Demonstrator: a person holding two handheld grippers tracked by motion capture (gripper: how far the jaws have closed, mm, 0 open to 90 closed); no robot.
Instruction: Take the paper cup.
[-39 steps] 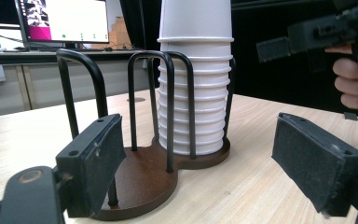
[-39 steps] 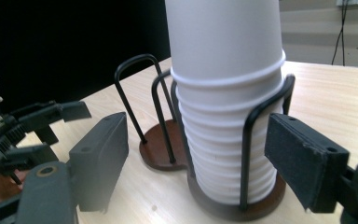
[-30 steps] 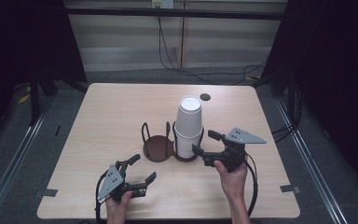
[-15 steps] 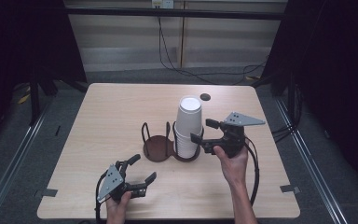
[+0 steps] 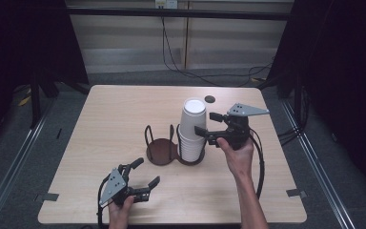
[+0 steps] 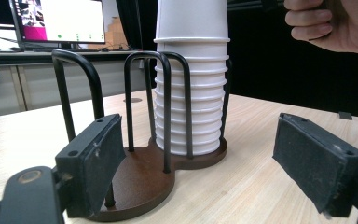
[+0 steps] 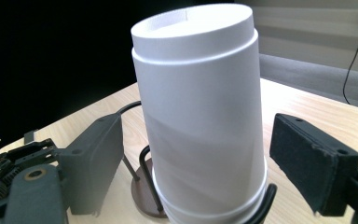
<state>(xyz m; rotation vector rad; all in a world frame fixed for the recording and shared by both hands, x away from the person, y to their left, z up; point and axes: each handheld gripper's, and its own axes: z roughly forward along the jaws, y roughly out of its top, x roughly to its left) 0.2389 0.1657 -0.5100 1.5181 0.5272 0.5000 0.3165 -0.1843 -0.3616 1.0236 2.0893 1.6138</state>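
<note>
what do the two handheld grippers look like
Both are black two-jaw tools. The left gripper and the right gripper each carry a grey three-cornered plate on top and trail a black cable. Their jaws end in flat, blocky black pads. The forearms are bare, with no sleeves in view.

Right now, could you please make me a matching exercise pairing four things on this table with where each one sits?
Things:
1. white paper cup stack
2. brown double-ring cup holder with black wire loops
3. left claw
4. right claw

Places:
A. open, around the top cup
B. open, near the table's front edge
C. upside down in the holder's right ring
D. table centre, left ring empty

Pairs: 1-C, 2-D, 3-B, 4-A
</note>
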